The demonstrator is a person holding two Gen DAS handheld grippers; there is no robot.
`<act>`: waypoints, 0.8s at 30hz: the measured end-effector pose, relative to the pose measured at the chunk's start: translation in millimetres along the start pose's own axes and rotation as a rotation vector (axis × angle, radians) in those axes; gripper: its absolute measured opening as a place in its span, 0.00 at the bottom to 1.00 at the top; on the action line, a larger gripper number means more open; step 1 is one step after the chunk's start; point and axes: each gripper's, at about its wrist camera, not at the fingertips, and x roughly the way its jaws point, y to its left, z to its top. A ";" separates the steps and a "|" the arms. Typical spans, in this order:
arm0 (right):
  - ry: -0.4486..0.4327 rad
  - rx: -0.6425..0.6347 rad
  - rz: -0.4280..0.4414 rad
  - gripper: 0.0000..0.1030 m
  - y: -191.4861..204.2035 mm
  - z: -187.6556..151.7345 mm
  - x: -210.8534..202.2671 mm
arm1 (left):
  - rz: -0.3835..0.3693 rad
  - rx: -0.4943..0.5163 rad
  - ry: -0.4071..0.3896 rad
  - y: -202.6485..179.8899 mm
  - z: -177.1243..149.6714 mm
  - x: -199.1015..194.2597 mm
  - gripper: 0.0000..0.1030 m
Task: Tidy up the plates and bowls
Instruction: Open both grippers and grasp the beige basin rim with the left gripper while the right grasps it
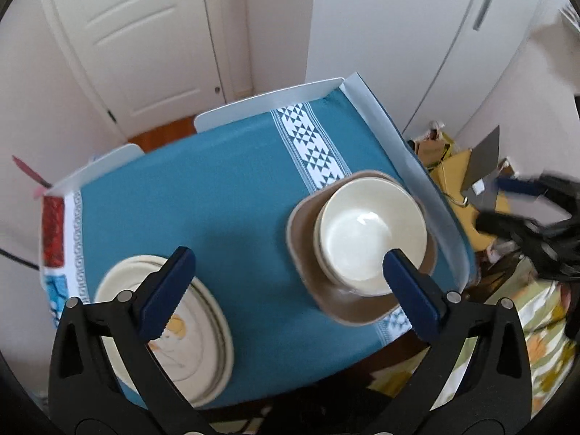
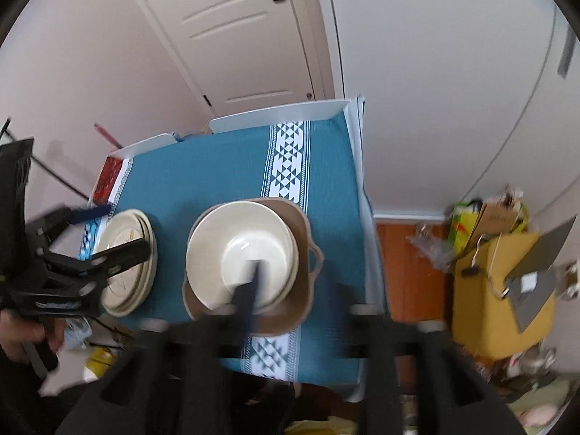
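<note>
Stacked cream bowls (image 1: 369, 232) sit in a brown square dish (image 1: 359, 304) at the table's right side; they also show in the right wrist view (image 2: 232, 246). A stack of cream plates (image 1: 203, 330) lies at the front left, also in the right wrist view (image 2: 127, 239). My left gripper (image 1: 286, 282) is open and empty, high above the table between plates and bowls. My right gripper (image 2: 308, 282) is blurred above the bowls; one blue finger (image 2: 250, 290) shows over them, the other is smeared, with a wide gap between them. It appears open and empty.
The table has a teal cloth (image 1: 232, 195) with a white patterned stripe and white raised edges (image 1: 391, 134). A white door (image 1: 145, 36) and wardrobe stand behind. Yellow boxes and clutter (image 2: 500, 282) lie on the floor to the right.
</note>
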 end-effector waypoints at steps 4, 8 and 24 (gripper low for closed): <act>0.071 -0.048 -0.040 1.00 -3.6 -9.9 11.0 | -0.038 -0.008 0.084 7.9 -15.5 19.5 1.00; 0.135 -0.093 -0.119 1.00 -6.1 -14.6 34.3 | -0.093 -0.031 0.142 10.9 -26.6 44.4 1.00; 0.355 -0.263 -0.107 0.60 -1.4 -19.6 114.7 | -0.171 -0.025 0.297 -5.1 -43.9 118.6 0.55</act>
